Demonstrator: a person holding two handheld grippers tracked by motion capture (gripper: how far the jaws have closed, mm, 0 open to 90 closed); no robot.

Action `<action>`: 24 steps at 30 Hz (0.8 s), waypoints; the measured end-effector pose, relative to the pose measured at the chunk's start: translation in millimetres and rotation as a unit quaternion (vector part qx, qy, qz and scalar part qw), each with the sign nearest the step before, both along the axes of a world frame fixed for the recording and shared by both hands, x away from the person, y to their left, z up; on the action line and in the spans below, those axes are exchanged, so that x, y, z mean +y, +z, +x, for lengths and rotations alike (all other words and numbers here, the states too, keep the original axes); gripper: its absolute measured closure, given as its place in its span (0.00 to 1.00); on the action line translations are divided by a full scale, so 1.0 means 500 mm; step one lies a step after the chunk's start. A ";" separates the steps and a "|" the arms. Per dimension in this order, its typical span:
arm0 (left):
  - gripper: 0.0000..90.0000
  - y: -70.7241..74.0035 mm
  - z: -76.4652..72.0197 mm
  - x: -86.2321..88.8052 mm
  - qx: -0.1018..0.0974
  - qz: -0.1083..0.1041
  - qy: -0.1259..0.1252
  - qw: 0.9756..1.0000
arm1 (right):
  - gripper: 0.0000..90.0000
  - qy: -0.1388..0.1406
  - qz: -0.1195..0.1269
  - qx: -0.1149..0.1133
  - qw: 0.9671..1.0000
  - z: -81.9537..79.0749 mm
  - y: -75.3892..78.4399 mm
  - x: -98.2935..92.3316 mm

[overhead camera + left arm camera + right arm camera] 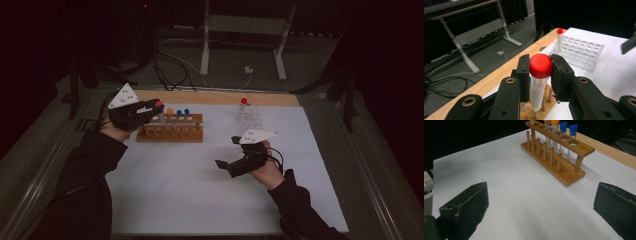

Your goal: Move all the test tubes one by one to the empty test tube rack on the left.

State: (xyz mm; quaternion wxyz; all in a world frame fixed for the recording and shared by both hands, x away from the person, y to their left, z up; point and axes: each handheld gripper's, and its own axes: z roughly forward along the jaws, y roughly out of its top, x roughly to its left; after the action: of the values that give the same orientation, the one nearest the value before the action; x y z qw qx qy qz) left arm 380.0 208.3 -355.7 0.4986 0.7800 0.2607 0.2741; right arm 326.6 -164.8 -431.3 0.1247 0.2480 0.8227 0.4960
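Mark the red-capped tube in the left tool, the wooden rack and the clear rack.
red-capped tube (pixel 540 65), left gripper view, on its red cap.
wooden rack (pixel 564 173), right gripper view, on its base board.
clear rack (pixel 584 51), left gripper view, on its holed top.

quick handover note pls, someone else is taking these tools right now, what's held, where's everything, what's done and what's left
Left tool: shut on the red-capped tube, held upright by its cap just above the wooden rack.
Right tool: open, holding nothing, over the bare white mat.
Wooden rack: orange-capped tubes and two blue-capped tubes stand in it.
Clear rack: far right on the mat, one red-capped tube in it.
Done: tube gripped and lifted.
Left: probably carry it to the clear rack and seat it; destination is my guess.
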 end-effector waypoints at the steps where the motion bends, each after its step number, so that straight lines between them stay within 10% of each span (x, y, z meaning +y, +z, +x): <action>1: 0.80 0.001 0.001 0.003 -0.003 0.003 0.007 1.000 | 0.00 -0.001 0.000 -0.001 1.000 0.000 0.000 0.000; 24: 0.80 -0.066 0.081 0.044 0.001 -0.032 0.105 0.994 | 0.00 -0.003 0.001 -0.003 1.000 0.000 0.003 -0.007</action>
State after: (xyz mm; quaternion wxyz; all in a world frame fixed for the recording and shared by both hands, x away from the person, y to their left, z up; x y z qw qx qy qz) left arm 420.7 230.6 -388.6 0.4911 0.7324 0.3505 0.3155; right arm 326.4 -168.1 -430.0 0.1285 0.2490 0.8209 0.4975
